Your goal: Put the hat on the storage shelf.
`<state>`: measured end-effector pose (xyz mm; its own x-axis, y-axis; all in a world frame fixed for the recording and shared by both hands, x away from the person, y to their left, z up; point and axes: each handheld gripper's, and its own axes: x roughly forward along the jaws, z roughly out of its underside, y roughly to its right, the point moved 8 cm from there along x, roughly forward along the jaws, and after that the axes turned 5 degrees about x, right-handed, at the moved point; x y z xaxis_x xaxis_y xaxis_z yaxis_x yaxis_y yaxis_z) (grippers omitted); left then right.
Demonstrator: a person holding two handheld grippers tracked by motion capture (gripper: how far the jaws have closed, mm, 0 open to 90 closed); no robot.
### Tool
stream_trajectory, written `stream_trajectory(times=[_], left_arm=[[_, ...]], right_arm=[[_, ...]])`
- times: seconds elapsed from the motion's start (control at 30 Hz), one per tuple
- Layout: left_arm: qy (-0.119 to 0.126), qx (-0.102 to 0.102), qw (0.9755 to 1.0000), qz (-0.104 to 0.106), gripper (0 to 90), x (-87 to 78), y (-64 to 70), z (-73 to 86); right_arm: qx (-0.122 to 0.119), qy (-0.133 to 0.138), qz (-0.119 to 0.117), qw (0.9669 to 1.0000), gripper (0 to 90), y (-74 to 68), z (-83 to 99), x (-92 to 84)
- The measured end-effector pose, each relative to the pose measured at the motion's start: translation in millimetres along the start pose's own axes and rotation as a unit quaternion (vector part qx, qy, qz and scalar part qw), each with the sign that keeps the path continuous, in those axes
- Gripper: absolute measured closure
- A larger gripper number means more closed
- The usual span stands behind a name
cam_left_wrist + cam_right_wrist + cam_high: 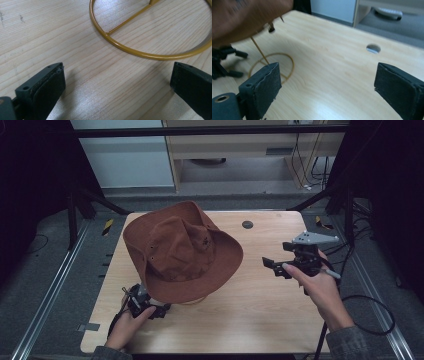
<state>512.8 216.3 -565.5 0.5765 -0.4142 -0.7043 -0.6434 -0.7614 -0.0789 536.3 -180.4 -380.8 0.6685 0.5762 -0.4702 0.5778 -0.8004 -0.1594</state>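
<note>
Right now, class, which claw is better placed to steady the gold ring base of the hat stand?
Left. The left claw sits open beside the gold ring base under the hat. The right claw, also open, is held farther off, to the hat's right.

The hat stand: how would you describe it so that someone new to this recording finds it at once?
Start at the wooden table and find the brown hat on its left half. The hat stand is under that hat: a thin gold wire ring flat on the wood with a thin gold rod rising into the hat. It is the one gold metal thing here, just ahead of the open left hand-held gripper.
</note>
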Motion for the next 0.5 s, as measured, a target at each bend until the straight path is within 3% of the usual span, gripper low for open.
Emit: stream_trajectory(times=[0.13, 0.17, 0.23, 0.27, 0.5], left_arm=[[0.0, 0.0, 1.0, 0.0, 0.0, 0.0, 0.0, 0.0], [0.0, 0.0, 1.0, 0.0, 0.0, 0.0, 0.0, 0.0], [0.0, 0.0, 1.0, 0.0, 0.0, 0.0, 0.0, 0.0], [0.0, 0.0, 1.0, 0.0, 0.0, 0.0, 0.0, 0.0], [0.0, 0.0, 1.0, 0.0, 0.0, 0.0, 0.0, 0.0]], right_arm=[[0.012, -0.012, 0.001, 0.9999, 7.7, 4.7, 21.7, 8.4], [0.019, -0.019, 0.004, 0.9996, 7.7, 8.2, 36.1, 13.7], [0.023, -0.022, 0.006, 0.9995, 7.6, 9.8, 43.1, 16.2], [0.03, -0.033, 0.01, 0.999, 7.3, 12.6, 56.7, 21.5], [0.036, -0.058, 0.02, 0.9974, 7.3, 14.5, 92.8, 38.6]])
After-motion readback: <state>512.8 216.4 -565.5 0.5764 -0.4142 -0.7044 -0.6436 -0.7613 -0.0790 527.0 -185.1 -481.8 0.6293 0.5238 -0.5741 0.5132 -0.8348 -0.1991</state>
